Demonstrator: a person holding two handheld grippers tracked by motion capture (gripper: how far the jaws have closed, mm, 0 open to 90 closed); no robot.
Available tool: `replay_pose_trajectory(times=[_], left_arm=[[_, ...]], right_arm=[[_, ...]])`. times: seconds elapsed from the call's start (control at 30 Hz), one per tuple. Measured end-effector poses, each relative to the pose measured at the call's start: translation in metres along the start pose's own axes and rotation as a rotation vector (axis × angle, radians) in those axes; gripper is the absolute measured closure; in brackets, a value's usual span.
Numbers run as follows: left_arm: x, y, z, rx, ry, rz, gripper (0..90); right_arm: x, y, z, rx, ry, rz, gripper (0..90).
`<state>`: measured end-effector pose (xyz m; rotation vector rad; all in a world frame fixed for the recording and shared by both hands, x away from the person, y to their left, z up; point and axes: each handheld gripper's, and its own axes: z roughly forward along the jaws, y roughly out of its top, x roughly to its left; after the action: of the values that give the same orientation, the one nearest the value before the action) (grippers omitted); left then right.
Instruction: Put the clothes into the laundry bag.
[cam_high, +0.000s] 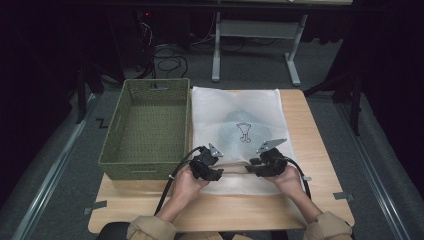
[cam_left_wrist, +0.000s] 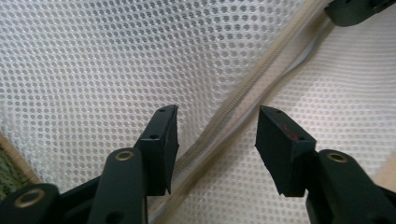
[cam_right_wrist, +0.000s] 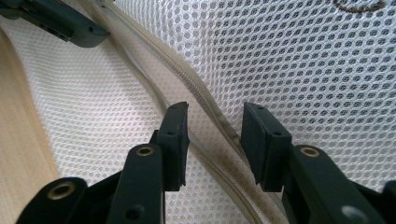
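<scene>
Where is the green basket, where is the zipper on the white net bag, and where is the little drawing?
green basket (cam_high: 111, 162), high view, near wall.
zipper (cam_right_wrist: 201, 95), right gripper view, run of teeth above the jaws.
little drawing (cam_high: 244, 132), high view, middle of the dark outline showing through the white net bag (cam_high: 220, 105).

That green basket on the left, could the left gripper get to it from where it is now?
Probably yes. The left gripper hovers with open jaws over the white mesh bag, right beside the green basket. Nothing stands between them, and the basket's top is open, so a short sideways move looks enough.
</scene>
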<state>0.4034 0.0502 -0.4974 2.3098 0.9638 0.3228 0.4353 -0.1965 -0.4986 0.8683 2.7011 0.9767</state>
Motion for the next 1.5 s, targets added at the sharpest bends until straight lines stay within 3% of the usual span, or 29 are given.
replay_pose_trajectory(times=[0.33, 0.7, 1.1, 1.33, 1.5], left_arm=[[-0.008, -0.002, -0.019, -0.081, -0.013, 0.022, 42.4], [-0.006, -0.007, -0.042, -0.201, -0.024, 0.02, 42.1], [-0.001, -0.023, -0.06, -0.286, -0.079, -0.019, 42.5], [0.0, -0.031, -0.067, -0.314, -0.098, -0.026, 42.8], [0.007, -0.035, -0.073, -0.331, -0.126, -0.056, 42.9]], right_arm=[[0.004, 0.0, -0.017, -0.043, -0.004, -0.002, 58.0], [0.005, -0.008, -0.042, -0.152, -0.032, 0.01, 54.5], [0.003, -0.024, -0.066, -0.255, -0.035, 0.053, 50.6], [0.004, -0.032, -0.074, -0.282, -0.038, 0.067, 48.4], [0.004, -0.036, -0.079, -0.296, -0.033, 0.077, 47.6]])
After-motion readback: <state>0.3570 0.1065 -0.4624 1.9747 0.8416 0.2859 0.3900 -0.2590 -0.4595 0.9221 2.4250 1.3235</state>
